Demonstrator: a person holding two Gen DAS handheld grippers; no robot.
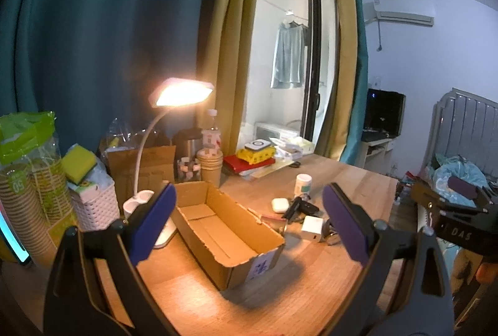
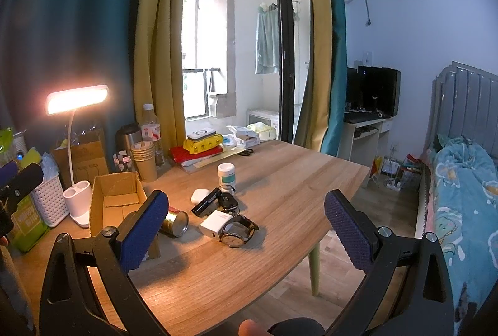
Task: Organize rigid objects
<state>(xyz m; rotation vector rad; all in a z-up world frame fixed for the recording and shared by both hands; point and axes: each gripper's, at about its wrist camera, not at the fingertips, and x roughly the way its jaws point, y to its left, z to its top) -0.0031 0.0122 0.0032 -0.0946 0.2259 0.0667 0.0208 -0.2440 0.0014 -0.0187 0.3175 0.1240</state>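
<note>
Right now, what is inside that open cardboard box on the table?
Nothing shows inside the cardboard box: only its bare floor and folded bottom flaps. The near inner corner is hidden by its own front wall, and the left tool covers a little of its left edge.

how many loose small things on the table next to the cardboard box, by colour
white: 3 (pill bottle, earbud case, charger)
black: 3 (stick, car key, wristwatch)
gold: 1 (can)
total: 7, none in the cardboard box yet
</note>
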